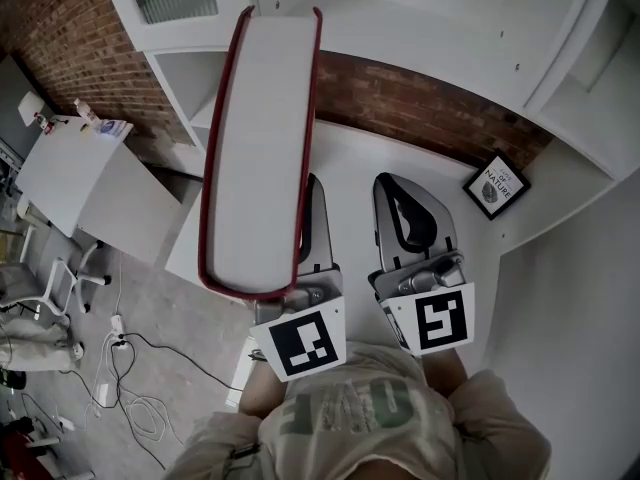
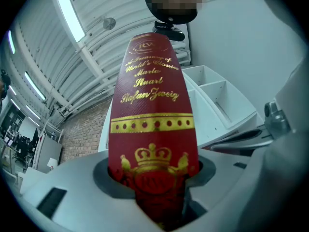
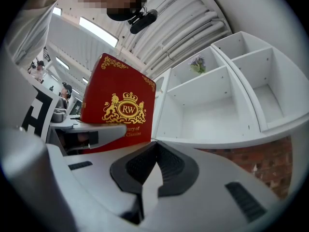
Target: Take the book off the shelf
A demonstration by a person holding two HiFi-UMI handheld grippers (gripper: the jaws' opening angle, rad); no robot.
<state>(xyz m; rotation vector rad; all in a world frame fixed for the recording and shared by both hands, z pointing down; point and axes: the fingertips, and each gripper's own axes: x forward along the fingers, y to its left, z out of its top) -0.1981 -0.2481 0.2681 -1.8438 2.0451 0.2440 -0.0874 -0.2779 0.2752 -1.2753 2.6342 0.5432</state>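
Red textured cloth with gilt lettering covers the book [image 2: 152, 105], and your left gripper [image 2: 157, 192] is clamped on its lower end, one jaw pressed on each cover with the spine facing that gripper's camera. From the head view the volume stands up out of the jaws with its pale page block turned toward you, hanging in the air in front of the white shelf unit [image 3: 217, 105]. Its compartments look bare apart from a small flower sprig [image 3: 197, 64], so the book appears to be clear of the shelf. Your right gripper [image 3: 154, 170] sits just beside the left with its jaws together and nothing between them. Judge this as a stiff, thick hardback, probably fairly heavy. Because you hold it only at one end, its length will want to lever over if you tilt it. The woven cover should give the pads decent friction, though the gold stamping could scuff under sliding. Pinching across both boards close to the spine, as you do now, is the soundest hold. Near the open edge the covers would flex and the pages could splay. A small framed print [image 1: 497, 185] leans at the counter's far right, well apart from your load.
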